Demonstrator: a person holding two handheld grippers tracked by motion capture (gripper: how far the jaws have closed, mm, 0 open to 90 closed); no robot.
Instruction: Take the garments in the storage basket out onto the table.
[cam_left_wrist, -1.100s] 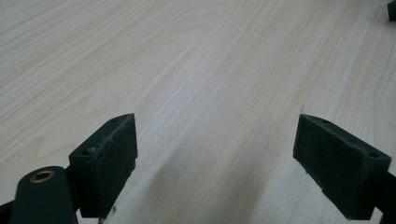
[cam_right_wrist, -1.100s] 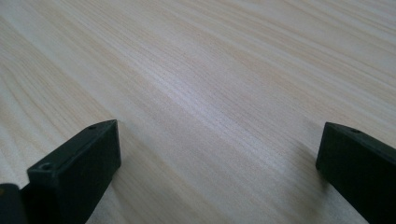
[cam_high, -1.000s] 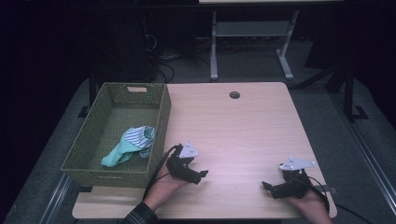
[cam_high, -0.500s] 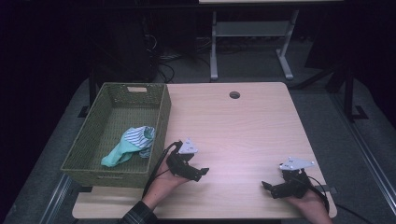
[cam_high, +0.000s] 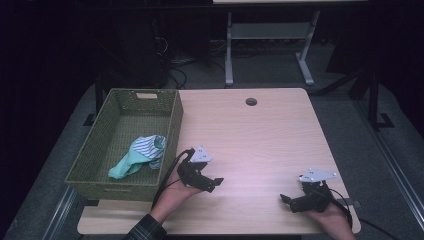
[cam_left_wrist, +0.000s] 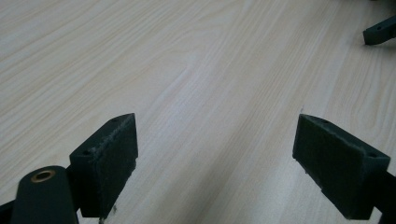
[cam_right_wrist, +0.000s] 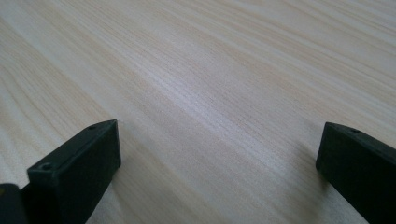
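1. Since the earlier high views, left gripper (cam_high: 212, 182) has drifted slightly right and toward the near edge of the table; right gripper (cam_high: 290, 200) has not shifted noticeably.
2. Left gripper: held in the person's left hand (cam_high: 175, 192) over bare wood, just right of the basket's near corner. Jaws point right, toward the other gripper. Cable trails back along the basket's near wall.
3. Left gripper view: jaws spread wide, nothing between the pads (cam_left_wrist: 109, 161), just wood grain. One black jaw tip of the right gripper shows at the upper right corner.
4. Right gripper: held in the right hand (cam_high: 332, 222) near the table's near right corner, jaws pointing left. The two grippers face each other, well apart.
5. Right gripper view: jaws wide open, empty; plain table surface between the pads (cam_right_wrist: 86, 163).
6. Green woven basket (cam_high: 172, 135) sits on the left part of the table (cam_high: 260, 145), its left side overhanging the edge.
7. Crumpled cloth (cam_high: 140, 155), mint green with a striped portion, lies inside the basket toward its near right side, not touched by either gripper. Left gripper is the nearer one, separated from it by the basket wall.
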